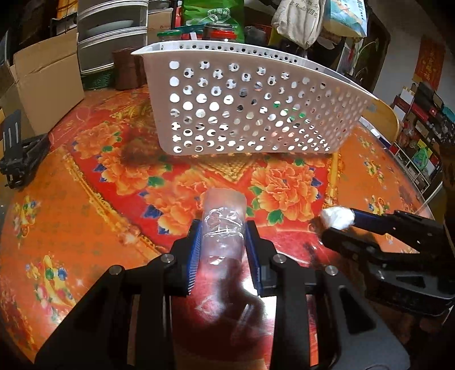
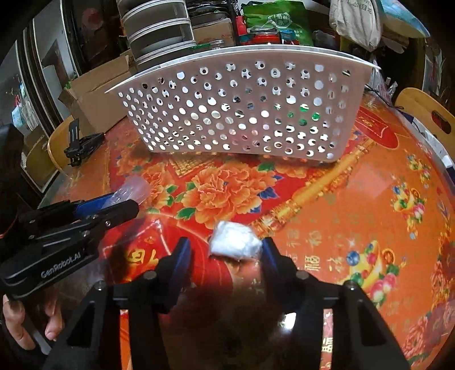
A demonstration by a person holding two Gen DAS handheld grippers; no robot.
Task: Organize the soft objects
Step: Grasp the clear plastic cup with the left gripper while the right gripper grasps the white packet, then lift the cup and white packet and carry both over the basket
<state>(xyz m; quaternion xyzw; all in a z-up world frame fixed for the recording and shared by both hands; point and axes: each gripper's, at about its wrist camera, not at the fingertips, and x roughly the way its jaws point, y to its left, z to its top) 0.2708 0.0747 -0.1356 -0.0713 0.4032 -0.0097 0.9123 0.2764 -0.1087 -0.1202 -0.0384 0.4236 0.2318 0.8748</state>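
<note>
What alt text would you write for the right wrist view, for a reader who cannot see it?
The right gripper, jaws open, has a small white plastic-wrapped soft packet against its right finger above a red-and-orange floral tablecloth. A white perforated plastic basket stands behind. At left, the left gripper holds a clear soft plastic tube.

A cluttered home dining room; a round table (image 1: 85, 227) in a red floral cloth; far behind, cardboard boxes (image 1: 48, 82), food jars (image 1: 220, 32), hanging bags (image 1: 301, 20), a wooden chair (image 2: 426, 113) far right.
</note>
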